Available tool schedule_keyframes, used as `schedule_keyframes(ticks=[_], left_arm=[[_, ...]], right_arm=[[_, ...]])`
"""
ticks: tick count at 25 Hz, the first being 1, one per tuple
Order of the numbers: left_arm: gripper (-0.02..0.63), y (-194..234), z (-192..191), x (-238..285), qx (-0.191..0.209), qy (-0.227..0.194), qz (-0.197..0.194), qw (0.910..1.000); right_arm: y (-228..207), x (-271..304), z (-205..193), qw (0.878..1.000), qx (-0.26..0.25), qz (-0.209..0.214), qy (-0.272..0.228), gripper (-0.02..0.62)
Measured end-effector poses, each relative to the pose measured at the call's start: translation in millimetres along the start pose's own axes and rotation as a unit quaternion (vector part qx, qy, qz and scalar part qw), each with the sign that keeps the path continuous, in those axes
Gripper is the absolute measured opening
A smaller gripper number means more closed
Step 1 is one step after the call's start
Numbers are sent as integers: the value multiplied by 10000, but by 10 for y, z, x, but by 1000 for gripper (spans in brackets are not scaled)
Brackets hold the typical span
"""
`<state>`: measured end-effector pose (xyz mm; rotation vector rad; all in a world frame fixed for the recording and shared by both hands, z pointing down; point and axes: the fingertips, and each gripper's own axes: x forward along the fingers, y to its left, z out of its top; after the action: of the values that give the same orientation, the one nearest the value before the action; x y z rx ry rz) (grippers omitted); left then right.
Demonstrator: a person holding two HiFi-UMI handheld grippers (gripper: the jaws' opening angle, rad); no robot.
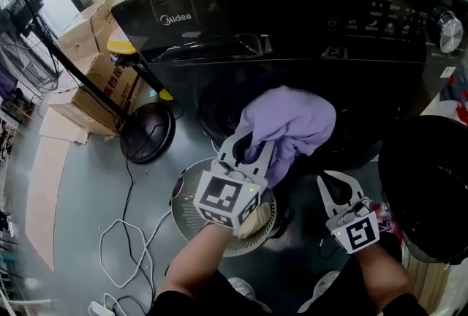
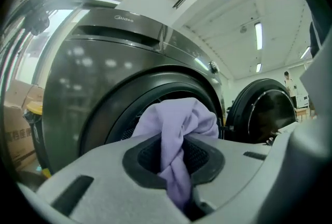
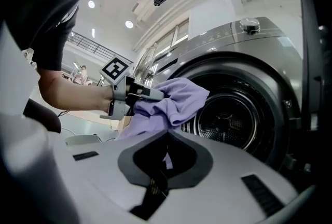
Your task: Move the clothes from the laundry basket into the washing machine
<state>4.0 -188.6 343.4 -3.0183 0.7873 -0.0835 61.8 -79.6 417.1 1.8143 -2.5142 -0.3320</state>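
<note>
A lilac garment (image 1: 289, 128) hangs bunched in front of the black front-loading washing machine (image 1: 292, 14), just before its open drum (image 3: 228, 119). My left gripper (image 1: 247, 140) is shut on the garment (image 2: 176, 116), which passes between its fingertips and trails down. It is held level, above the round laundry basket (image 1: 190, 208). My right gripper (image 1: 325, 179) is lower and to the right, shut with nothing in it. In the right gripper view, the left gripper (image 3: 145, 94) holds the garment (image 3: 179, 101) left of the drum.
The washer's round door (image 1: 428, 190) stands open at the right, close to my right hand. A fan stand with a black base (image 1: 150, 132), cardboard boxes (image 1: 102, 80) and loose white cables (image 1: 124, 249) occupy the floor to the left.
</note>
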Motion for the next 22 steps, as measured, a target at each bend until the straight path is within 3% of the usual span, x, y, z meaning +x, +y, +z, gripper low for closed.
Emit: schedule_keyframes(ticks=[11, 22], left_arm=[[52, -13, 159, 1028, 102, -582, 534, 9968], [54, 303, -125, 2103, 176, -426, 1235, 9913]], right_arm=[[-383, -362, 1, 9993, 65, -353, -45, 8], [-899, -574, -35, 9929, 508, -1064, 185, 8]])
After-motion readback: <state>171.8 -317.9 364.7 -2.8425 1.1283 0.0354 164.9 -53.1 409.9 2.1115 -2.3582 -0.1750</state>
